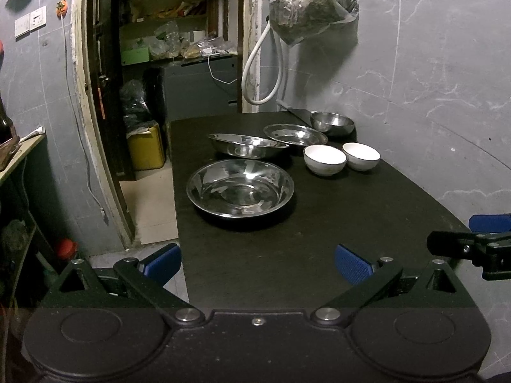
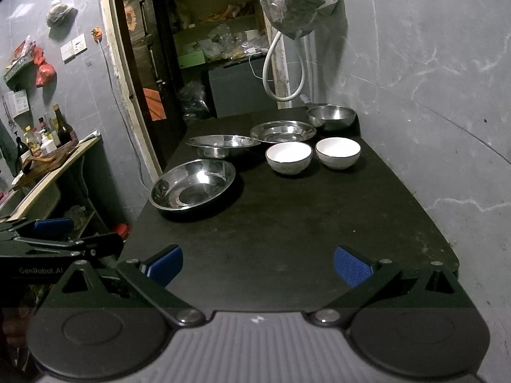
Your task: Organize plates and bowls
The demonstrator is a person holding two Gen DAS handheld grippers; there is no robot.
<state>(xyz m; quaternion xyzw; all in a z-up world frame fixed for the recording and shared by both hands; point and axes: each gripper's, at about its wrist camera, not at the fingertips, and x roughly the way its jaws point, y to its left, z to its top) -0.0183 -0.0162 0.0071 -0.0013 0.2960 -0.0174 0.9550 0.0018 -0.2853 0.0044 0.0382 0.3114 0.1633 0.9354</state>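
Grey marbled tiles line the wall point(image 1: 431, 63) behind a long black table point(image 1: 319, 223), which runs away from both cameras toward an open doorway point(image 1: 179, 48) with cluttered shelves inside. All the dishes sit toward the far half of the table. Nearest and largest is a wide, shallow steel basin point(image 1: 240, 187), shiny, upright and empty, close to the left edge. Behind it lies a second steel basin point(image 1: 246, 145), its rim overlapped by a flatter steel plate point(image 1: 295, 134) just to the right. At the far right corner, against the wall, stands a deeper steel bowl point(image 1: 332, 123). In front of that, two small white bowls with dark rims sit side by side, almost touching: the left one point(image 2: 288, 157) and the right one point(image 2: 338, 152), both upright and empty. A clear bag point(image 1: 311, 3) of something dark hangs on the wall above, beside a looped white hose point(image 1: 255, 70).

The left gripper point(image 1: 257, 263) hovers over the near end of the table, its blue-padded fingers spread wide and holding nothing. The right gripper point(image 2: 258, 263) hovers likewise, fingers wide apart and empty.
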